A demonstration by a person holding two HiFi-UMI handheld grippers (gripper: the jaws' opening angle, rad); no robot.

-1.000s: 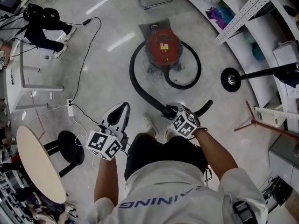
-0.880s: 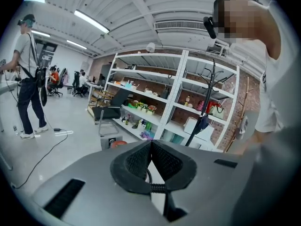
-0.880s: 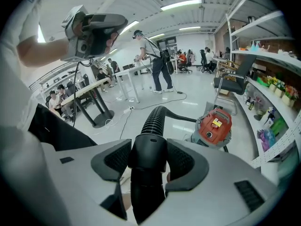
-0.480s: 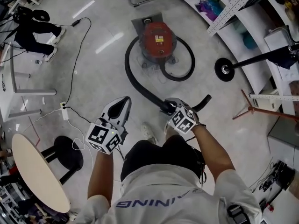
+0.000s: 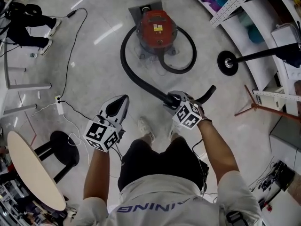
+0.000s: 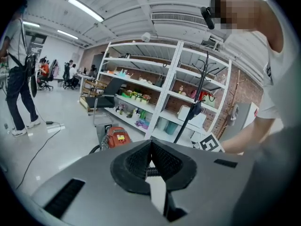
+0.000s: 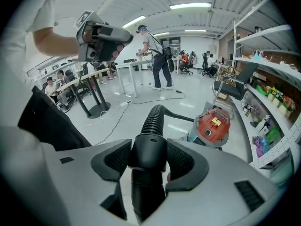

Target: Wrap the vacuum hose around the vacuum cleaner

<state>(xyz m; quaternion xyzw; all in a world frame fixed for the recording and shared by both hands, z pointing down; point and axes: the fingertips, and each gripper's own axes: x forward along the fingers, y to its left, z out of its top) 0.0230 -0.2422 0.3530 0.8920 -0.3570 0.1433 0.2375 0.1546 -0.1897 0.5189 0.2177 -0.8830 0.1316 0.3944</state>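
The vacuum hose runs from the red vacuum cleaner, which stands on the floor ahead of the person. It bends loosely along the floor to the right gripper, whose jaws squeeze the hose's smooth hard end. The left gripper has its jaws pressed together with nothing in them. The hard end looks slippery, so I think a hard pull could slide it out. A strong tug could also roll or tip the vacuum cleaner. The hose could catch on a shoe. The vacuum cleaner has a yellow label, but its words are too small to read. Pale letters on the shirt show only in part.
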